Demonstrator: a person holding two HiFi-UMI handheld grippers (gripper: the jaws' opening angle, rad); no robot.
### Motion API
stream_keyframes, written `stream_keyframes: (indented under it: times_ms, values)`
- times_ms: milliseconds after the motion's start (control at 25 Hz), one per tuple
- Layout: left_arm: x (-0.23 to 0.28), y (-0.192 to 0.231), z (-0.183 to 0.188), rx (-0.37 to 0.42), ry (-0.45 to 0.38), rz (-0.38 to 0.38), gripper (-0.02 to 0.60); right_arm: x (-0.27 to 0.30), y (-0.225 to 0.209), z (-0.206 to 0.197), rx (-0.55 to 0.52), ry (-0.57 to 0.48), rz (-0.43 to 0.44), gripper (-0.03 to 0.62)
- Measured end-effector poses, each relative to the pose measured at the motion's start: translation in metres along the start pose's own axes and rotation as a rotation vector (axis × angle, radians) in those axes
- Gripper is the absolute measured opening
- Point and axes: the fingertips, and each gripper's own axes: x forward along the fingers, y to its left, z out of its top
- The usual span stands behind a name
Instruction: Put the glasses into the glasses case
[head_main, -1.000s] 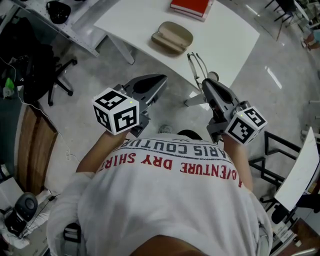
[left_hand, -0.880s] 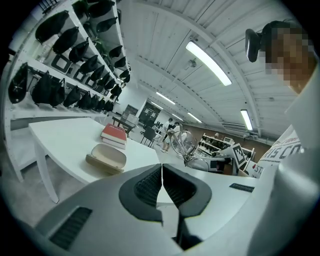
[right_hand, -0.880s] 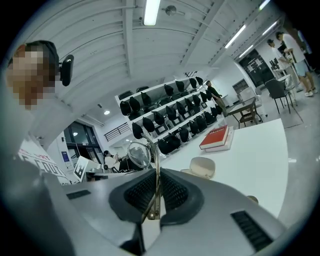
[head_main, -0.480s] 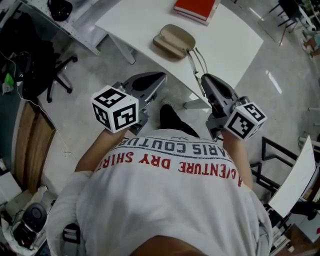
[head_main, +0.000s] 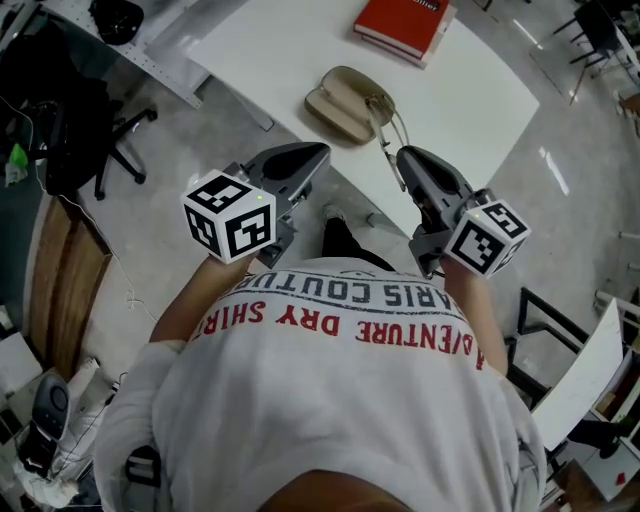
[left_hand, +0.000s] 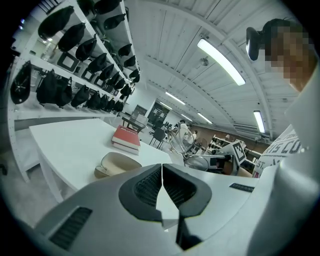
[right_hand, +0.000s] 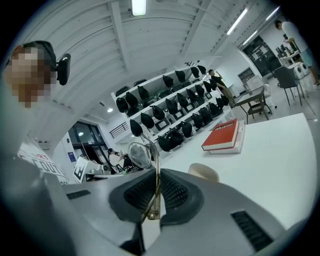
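Observation:
A beige glasses case (head_main: 345, 103) lies open on the white table (head_main: 460, 90), near its front edge. My right gripper (head_main: 403, 155) is shut on one temple arm of the thin metal glasses (head_main: 385, 125). Their lenses stick out ahead of the jaws, over the case's near right end. In the right gripper view the arm runs up between the pads to a lens (right_hand: 139, 154), with the case (right_hand: 203, 172) just beyond. My left gripper (head_main: 322, 152) hangs shut and empty, left of the glasses and short of the table edge. The left gripper view shows the case (left_hand: 117, 164) and the glasses (left_hand: 182, 142).
A red book (head_main: 405, 25) lies on the table beyond the case. An office chair (head_main: 100, 150) stands on the floor at the left. A black metal frame (head_main: 550, 320) stands at the right. Shelves of dark helmets (left_hand: 75, 60) line the wall behind the table.
Both grippers have come closer to the table. The glasses, earlier out over the floor, now reach the case's near end. The left gripper stays shut and empty.

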Motion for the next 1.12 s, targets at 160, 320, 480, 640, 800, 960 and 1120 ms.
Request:
stream_keyframes:
  times_ms: [160,320,480,640,800,960,1120]
  values:
    - [0.012,0.013,0.005,-0.015,0.004,0.014,0.029,0.015,-0.016,0.011,-0.021,0.020,0.003,0.035]
    - [0.020,0.025,0.007,-0.030,0.009,0.027,0.029,0.031,-0.028,0.019,-0.034,0.034,0.006,0.035]
    - [0.026,0.038,0.008,-0.044,0.015,0.037,0.029,0.051,-0.038,0.021,-0.030,0.045,0.007,0.035]
    - [0.029,0.049,0.009,-0.060,0.018,0.050,0.029,0.069,-0.047,0.021,-0.030,0.072,0.006,0.035]
    - [0.030,0.059,0.009,-0.074,0.024,0.061,0.029,0.086,-0.056,0.017,-0.041,0.106,0.007,0.035]
    - [0.032,0.068,0.007,-0.081,0.030,0.072,0.029,0.100,-0.068,0.007,-0.077,0.150,-0.010,0.035]
    - [0.032,0.078,0.008,-0.086,0.034,0.086,0.029,0.115,-0.078,-0.004,-0.107,0.203,-0.021,0.036]
